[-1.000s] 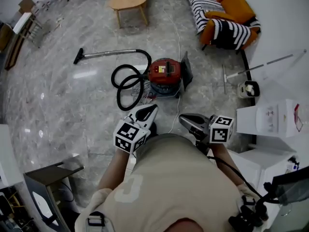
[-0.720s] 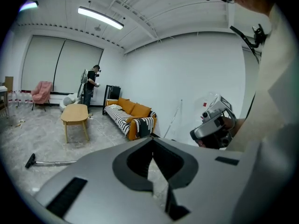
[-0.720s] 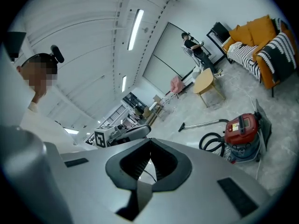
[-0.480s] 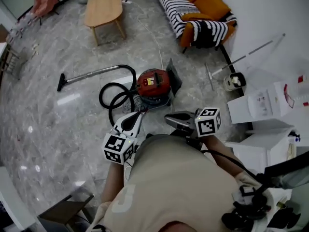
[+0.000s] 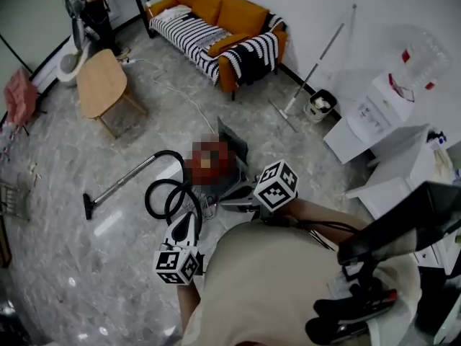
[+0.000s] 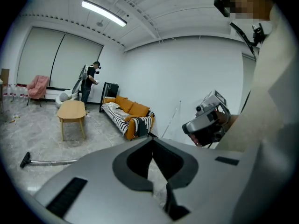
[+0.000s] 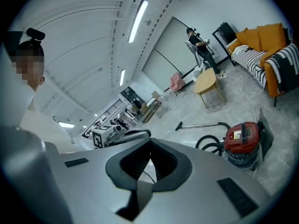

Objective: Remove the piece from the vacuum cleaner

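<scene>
Progress: By my judgement the removal has not begun. The vacuum cleaner [image 7: 243,141] looks fully assembled, and neither gripper is touching it.
Vacuum cleaner: A red canister standing on the grey marble floor [image 5: 65,251], just ahead of the person who holds the grippers. From overhead, its body is covered by a blurred patch.
Attached pieces: A black hose [image 5: 169,152] loops beside the canister. It leads to a long metal wand [image 5: 121,182] lying flat on the floor, pointing away towards the person's left. I cannot tell from here which piece is meant to come off.
What is left: Everything, as I judge it: reach the machine, grip a piece and pull it free.
Left gripper [image 5: 191,215]: Held low in front of the person's body and angled a little downward. It points towards the hose loops and stops short of them. Its jaws are together, with nothing between them.
Right gripper [image 5: 223,204]: Held just beside the left one at about the same height, pointing across towards the canister and near it, but apart. Its jaws are closed as well, and empty.
Room beyond: An orange and striped sofa [image 5: 216,31] and a small wooden table [image 5: 97,81] stand well apart from the work.
</scene>
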Demonstrator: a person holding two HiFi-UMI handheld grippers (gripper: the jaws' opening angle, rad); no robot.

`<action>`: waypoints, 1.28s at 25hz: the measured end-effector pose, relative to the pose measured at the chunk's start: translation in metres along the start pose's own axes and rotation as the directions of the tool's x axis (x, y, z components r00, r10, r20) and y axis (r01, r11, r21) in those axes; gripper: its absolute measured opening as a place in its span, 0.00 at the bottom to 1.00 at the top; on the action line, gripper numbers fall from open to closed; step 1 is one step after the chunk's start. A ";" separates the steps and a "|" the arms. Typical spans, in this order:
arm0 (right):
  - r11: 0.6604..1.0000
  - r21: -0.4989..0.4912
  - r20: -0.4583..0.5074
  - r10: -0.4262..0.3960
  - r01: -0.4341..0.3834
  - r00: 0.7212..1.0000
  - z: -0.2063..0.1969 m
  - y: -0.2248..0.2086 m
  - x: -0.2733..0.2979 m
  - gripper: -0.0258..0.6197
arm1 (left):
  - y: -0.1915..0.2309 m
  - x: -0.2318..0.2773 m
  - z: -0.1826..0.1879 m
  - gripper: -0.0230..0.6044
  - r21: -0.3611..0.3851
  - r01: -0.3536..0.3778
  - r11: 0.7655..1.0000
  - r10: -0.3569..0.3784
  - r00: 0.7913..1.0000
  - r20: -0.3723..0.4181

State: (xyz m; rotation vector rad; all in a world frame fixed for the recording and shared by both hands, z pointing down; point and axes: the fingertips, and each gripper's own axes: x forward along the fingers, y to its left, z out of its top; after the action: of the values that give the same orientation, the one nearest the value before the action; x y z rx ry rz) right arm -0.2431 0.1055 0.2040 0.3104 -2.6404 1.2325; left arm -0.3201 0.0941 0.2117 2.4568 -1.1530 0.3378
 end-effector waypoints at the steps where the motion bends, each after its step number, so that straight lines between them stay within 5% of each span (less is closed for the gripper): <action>1: 1.000 0.004 0.003 0.002 -0.002 1.000 0.001 -0.002 -0.001 0.04 | 0.000 0.003 0.001 0.04 0.007 0.001 1.000 -0.001 1.000 -0.003; 8: 1.000 0.001 0.013 -0.012 0.012 1.000 0.013 -0.039 -0.041 0.04 | -0.007 0.058 0.005 0.04 0.023 0.007 1.000 -0.006 0.999 -0.054; 17: 0.993 0.097 0.176 0.054 -0.072 0.983 0.059 -0.114 -0.133 0.04 | -0.055 0.162 0.042 0.04 0.101 -0.016 0.995 0.031 0.989 -0.145; 32: 0.988 0.110 0.054 0.108 -0.113 0.993 0.044 -0.207 -0.207 0.04 | -0.102 0.260 0.039 0.04 0.161 -0.148 0.976 0.193 0.929 -0.315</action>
State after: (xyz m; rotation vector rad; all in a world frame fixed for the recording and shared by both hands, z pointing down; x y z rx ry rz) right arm 0.0074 -0.0379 0.2694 0.2169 -2.6661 1.4294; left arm -0.0751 -0.0409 0.2493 2.2947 -1.2297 0.8691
